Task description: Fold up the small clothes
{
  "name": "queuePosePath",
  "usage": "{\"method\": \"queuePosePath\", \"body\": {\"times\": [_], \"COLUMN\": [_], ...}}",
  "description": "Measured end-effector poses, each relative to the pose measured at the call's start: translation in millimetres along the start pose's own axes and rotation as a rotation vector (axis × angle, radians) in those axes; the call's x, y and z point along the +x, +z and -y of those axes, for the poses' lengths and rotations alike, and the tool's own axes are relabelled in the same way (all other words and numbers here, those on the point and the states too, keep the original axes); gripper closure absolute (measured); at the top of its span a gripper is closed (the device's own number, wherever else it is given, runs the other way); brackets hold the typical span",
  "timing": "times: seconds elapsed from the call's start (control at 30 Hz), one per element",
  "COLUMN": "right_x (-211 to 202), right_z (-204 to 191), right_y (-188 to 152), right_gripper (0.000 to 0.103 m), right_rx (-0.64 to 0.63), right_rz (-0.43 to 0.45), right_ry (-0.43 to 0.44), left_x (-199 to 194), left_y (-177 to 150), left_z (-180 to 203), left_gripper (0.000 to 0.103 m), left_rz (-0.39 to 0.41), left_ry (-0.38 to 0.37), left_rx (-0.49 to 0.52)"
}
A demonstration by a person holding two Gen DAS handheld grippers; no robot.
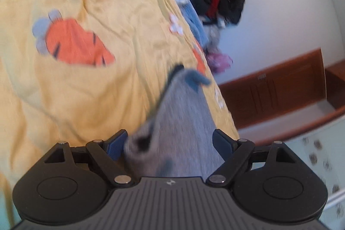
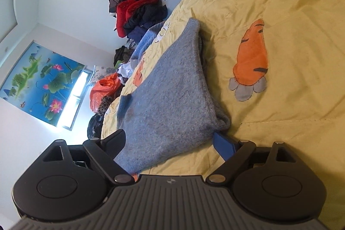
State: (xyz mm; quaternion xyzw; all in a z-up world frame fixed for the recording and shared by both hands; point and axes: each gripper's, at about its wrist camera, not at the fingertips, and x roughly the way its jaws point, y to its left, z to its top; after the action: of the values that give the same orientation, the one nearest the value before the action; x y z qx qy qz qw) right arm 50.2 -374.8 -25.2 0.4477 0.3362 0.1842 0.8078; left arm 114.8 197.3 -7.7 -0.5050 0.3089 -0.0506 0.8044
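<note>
A yellow bedspread [image 2: 280,3] printed with orange carrots covers the bed, with a pile of dark and red clothes [image 2: 138,5] at its edge by the white wall and a lotus poster [image 2: 41,81] at nine o'clock in the right wrist view. The folded grey sweater [image 2: 172,96] lies on the spread. The right gripper [image 2: 169,139] tilts slightly downward, jaws spread wide around the sweater's near end without pressing it. The left gripper [image 1: 170,143] stands equally wide, grey knit [image 1: 183,122] between its fingers, the picture blurred.

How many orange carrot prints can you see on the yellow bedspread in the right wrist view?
1 whole carrot print, right of the grey sweater. Orange patches at the sweater's left edge and the top edge may be more, partly hidden.
</note>
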Motion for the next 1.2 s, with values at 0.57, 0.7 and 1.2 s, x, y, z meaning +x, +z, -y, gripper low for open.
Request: {"method": "queuePosePath", "body": {"times": [0.57, 0.7, 1.2], "right_x": [31, 57, -15], "right_z": [-9, -6, -25], "right_y": [4, 4, 15], "right_gripper": [0.021, 0.077, 0.087], "right_rx": [0.009, 0.009, -0.066], "right_rz": [0.101, 0.084, 0.070], "right_ry": [-0.025, -0.088, -0.022], "left_x": [8, 28, -46], "left_y": [-40, -39, -50], "left_z": [18, 24, 26], "left_gripper": [0.029, 0.093, 0.099], "left_rz": [0.043, 0.020, -0.009], "left_ry": [0.065, 0.187, 0.118], "left_rx": [0.090, 0.155, 0.277]}}
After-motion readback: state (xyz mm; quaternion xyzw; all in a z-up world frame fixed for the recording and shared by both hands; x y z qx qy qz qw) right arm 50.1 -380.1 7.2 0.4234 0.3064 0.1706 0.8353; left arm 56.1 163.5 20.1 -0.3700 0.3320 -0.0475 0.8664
